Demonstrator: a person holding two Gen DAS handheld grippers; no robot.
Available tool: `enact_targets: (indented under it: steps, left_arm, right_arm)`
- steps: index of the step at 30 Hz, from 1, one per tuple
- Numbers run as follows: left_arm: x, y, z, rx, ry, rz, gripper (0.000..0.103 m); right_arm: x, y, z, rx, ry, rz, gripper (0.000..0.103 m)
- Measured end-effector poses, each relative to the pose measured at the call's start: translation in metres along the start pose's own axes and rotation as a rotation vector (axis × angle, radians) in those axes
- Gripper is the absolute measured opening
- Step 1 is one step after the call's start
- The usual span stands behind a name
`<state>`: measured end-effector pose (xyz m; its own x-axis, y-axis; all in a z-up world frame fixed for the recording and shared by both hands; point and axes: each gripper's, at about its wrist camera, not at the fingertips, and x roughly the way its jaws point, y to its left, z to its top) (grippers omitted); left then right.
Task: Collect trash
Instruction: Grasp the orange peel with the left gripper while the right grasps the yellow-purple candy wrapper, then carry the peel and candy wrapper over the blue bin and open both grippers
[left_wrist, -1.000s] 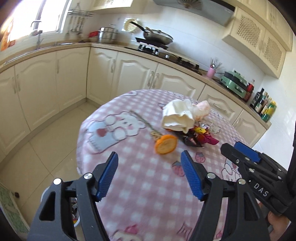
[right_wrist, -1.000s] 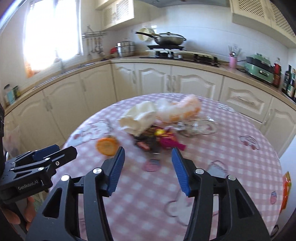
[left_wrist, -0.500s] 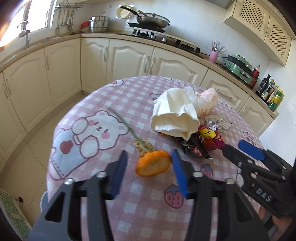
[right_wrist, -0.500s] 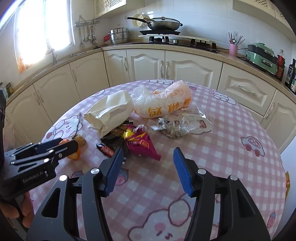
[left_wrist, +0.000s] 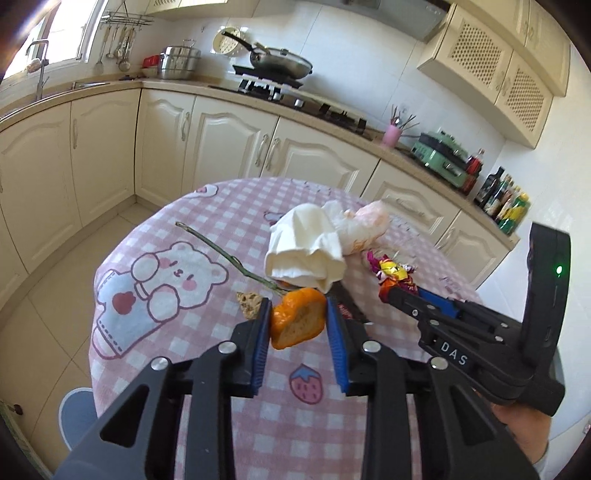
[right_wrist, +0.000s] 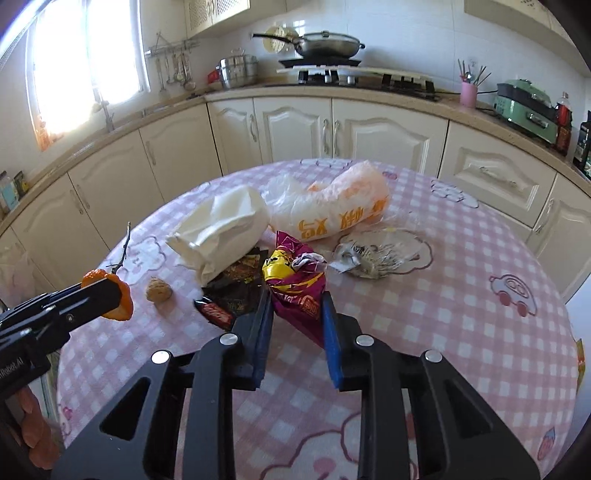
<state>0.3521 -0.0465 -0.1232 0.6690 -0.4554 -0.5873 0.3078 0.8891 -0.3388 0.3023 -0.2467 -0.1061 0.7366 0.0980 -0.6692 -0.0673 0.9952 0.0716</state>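
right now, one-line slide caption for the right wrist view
Right gripper closes on a purple snack wrapper while the left gripper holds orange peel.

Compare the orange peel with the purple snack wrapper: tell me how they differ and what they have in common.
The orange peel is a thick, curled, plain orange piece; the purple snack wrapper is thin, crinkled foil printed in purple, yellow and red. The peel sits in the left gripper, the wrapper in the right gripper, whose jaws have both just been closing. The peel looks smaller than the wrapper. Both are trash from the pink checked table, each clamped between blue pads.
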Motion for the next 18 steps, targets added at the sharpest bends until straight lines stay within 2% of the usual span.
enact_targets:
  steps: [5, 9, 15, 18]
  left_arm:
    - [-0.036, 0.004, 0.003, -0.02, -0.058, -0.025, 0.028]
    - [-0.067, 0.016, -0.002, -0.049, -0.097, -0.02, 0.028]
    - [-0.113, 0.051, -0.019, -0.099, -0.139, 0.033, 0.028]
    - [-0.133, 0.075, -0.034, -0.127, -0.15, 0.092, 0.028]
  right_arm:
    - [-0.039, 0.014, 0.0, -0.011, -0.065, 0.03, 0.024]
    - [-0.065, 0.042, 0.001, -0.042, -0.103, 0.079, 0.024]
    - [-0.079, 0.103, -0.002, -0.123, -0.116, 0.189, 0.024]
    - [-0.077, 0.142, -0.009, -0.171, -0.103, 0.249, 0.024]
